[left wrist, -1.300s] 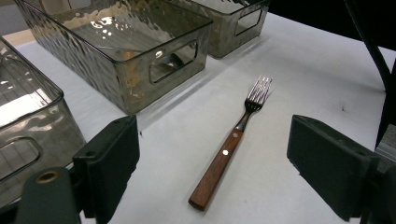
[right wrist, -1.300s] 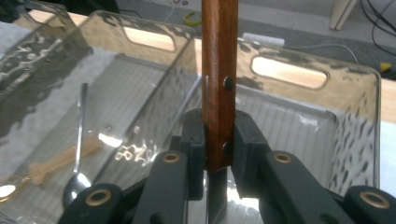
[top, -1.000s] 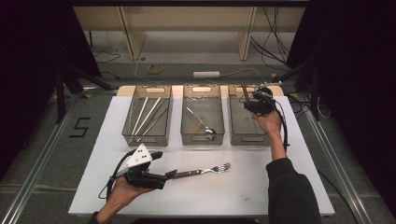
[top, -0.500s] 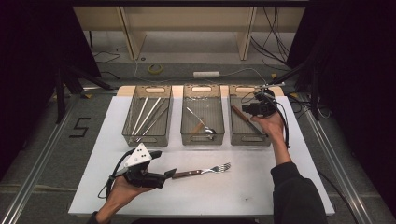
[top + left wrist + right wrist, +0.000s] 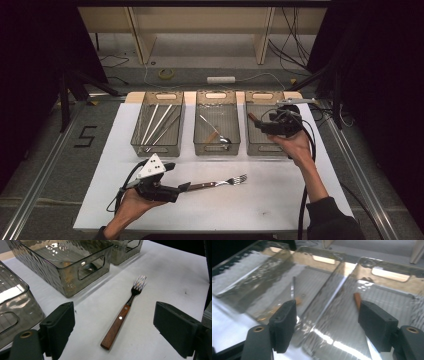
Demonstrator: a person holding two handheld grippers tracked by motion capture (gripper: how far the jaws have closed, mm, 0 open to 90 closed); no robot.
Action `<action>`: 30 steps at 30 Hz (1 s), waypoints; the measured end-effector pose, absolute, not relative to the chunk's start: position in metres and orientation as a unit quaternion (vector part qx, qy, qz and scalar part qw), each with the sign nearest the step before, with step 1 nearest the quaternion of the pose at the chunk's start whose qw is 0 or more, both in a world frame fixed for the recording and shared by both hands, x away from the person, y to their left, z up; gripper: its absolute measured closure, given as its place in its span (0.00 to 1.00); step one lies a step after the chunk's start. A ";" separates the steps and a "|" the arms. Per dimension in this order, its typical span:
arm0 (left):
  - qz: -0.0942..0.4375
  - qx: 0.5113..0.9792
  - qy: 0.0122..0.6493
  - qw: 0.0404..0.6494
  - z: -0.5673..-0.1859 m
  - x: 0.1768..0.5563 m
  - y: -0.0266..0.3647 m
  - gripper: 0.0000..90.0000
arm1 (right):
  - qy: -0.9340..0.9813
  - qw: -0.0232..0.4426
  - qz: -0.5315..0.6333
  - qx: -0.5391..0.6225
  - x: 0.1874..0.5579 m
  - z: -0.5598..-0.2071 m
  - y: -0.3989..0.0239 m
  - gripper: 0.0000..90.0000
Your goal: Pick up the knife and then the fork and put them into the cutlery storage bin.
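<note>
Fork (image 5: 216,184) with a wooden handle lies flat on the white table (image 5: 280,200) in the high view, its long axis running left to right, tines toward the person's right, handle end just at the tips of the left gripper (image 5: 181,187). That gripper sits low and level, aimed along the handle, so the left hand is plainly the nearer one. The right gripper (image 5: 257,122) hangs over the rightmost of the three clear bins (image 5: 265,145), well apart from the fork, forearm stretched forward.

From the left gripper view, the fork (image 5: 123,315) lies straight ahead between the two black jaws, which stand spread wide on either side of it and touch nothing; the handle end points back at the camera, tines away, near the middle bin (image 5: 67,277).

In the right gripper view, the jaws are wide apart and have just been opening, with nothing pinched between them. Below them, a brown-handled utensil (image 5: 357,300) rests in the bin (image 5: 387,275).
</note>
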State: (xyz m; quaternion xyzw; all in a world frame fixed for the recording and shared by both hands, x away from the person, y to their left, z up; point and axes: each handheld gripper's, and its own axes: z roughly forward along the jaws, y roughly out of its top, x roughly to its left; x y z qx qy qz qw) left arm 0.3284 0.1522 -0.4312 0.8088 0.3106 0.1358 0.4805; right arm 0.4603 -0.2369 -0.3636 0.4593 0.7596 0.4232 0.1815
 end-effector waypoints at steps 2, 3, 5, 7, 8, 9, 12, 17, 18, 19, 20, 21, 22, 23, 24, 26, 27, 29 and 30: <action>0.135 0.810 0.309 0.480 -0.431 0.328 0.151 0.19 | 0.760 0.179 0.433 0.451 0.449 -0.366 -0.237 0.34; 0.134 0.810 0.309 0.480 -0.431 0.328 0.151 0.19 | 0.760 0.178 0.438 0.446 0.443 -0.367 -0.237 0.34; 0.131 0.811 0.311 0.479 -0.431 0.329 0.150 0.19 | 0.759 0.179 0.447 0.438 0.431 -0.370 -0.236 0.34; 0.130 0.813 0.310 0.476 -0.431 0.329 0.149 0.19 | 0.758 0.177 0.457 0.430 0.419 -0.374 -0.235 0.34; 0.126 0.813 0.310 0.476 -0.431 0.330 0.149 0.19 | 0.757 0.177 0.462 0.426 0.412 -0.376 -0.235 0.34; 0.123 0.815 0.310 0.473 -0.431 0.330 0.148 0.19 | 0.759 0.175 0.465 0.421 0.407 -0.377 -0.235 0.34; 0.118 0.821 0.306 0.467 -0.431 0.331 0.146 0.19 | 0.760 0.179 0.473 0.409 0.393 -0.381 -0.236 0.34; 0.114 0.830 0.299 0.457 -0.430 0.334 0.141 0.19 | 0.763 0.169 0.478 0.400 0.376 -0.388 -0.236 0.34; 0.112 0.831 0.299 0.456 -0.430 0.334 0.140 0.19 | 0.762 0.163 0.482 0.400 0.373 -0.390 -0.236 0.34; 0.109 0.834 0.297 0.453 -0.430 0.335 0.140 0.19 | 0.762 0.157 0.485 0.400 0.371 -0.392 -0.237 0.34; 0.106 0.836 0.296 0.450 -0.430 0.336 0.139 0.19 | 0.761 0.154 0.489 0.398 0.368 -0.393 -0.236 0.34; 0.103 0.838 0.296 0.447 -0.430 0.337 0.138 0.19 | 0.761 0.156 0.490 0.397 0.365 -0.395 -0.236 0.34; 0.101 0.840 0.296 0.444 -0.431 0.338 0.137 0.19 | 0.760 0.154 0.490 0.397 0.363 -0.397 -0.235 0.34; 0.098 0.842 0.294 0.441 -0.431 0.339 0.136 0.19 | 0.758 0.150 0.494 0.399 0.360 -0.399 -0.235 0.34; 0.095 0.844 0.293 0.439 -0.431 0.340 0.135 0.20 | 0.756 0.146 0.499 0.397 0.358 -0.400 -0.234 0.34; 0.091 0.847 0.293 0.434 -0.430 0.342 0.133 0.20 | 0.758 0.144 0.500 0.394 0.353 -0.401 -0.232 0.33; 0.091 0.848 0.292 0.433 -0.430 0.343 0.132 0.20 | 0.756 0.140 0.504 0.393 0.351 -0.401 -0.232 0.33; 0.090 0.852 0.289 0.427 -0.429 0.346 0.129 0.20 | 0.757 0.137 0.507 0.388 0.347 -0.402 -0.230 0.33; 0.089 0.854 0.288 0.424 -0.429 0.347 0.128 0.20 | 0.758 0.139 0.506 0.387 0.345 -0.402 -0.229 0.33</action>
